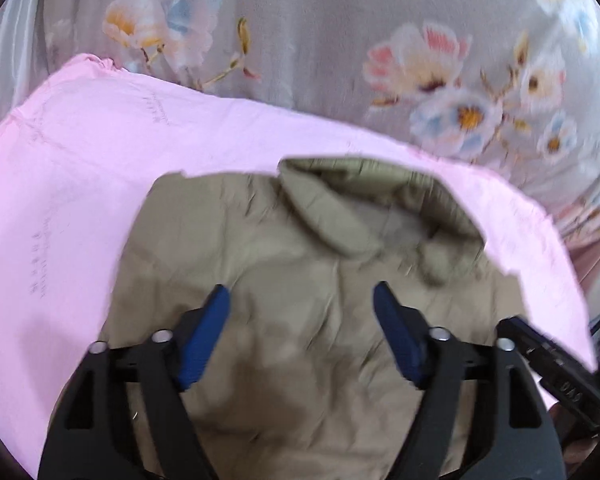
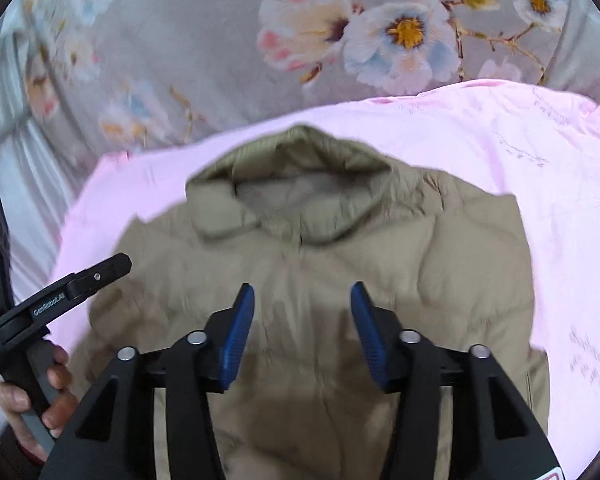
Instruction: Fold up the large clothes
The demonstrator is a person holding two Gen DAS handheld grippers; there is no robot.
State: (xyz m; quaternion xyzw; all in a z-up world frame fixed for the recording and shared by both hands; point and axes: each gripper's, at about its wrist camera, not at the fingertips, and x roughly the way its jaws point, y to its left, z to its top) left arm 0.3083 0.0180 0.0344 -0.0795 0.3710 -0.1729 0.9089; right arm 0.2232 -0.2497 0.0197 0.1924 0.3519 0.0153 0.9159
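While lying flat | khaki puffer jacket (image 2: 400, 264) | collar (image 2: 300, 184) up, quilted

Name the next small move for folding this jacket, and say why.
Probably lower both open grippers, left gripper and right gripper, to pinch the padded khaki jacket. Neither holds anything, and the jacket lies collar up on the pink sheet.

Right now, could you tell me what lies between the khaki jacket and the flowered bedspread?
A pink sheet lies between them: the jacket rests on it, and it covers the flowered bedspread beneath. Both wrist views show this.
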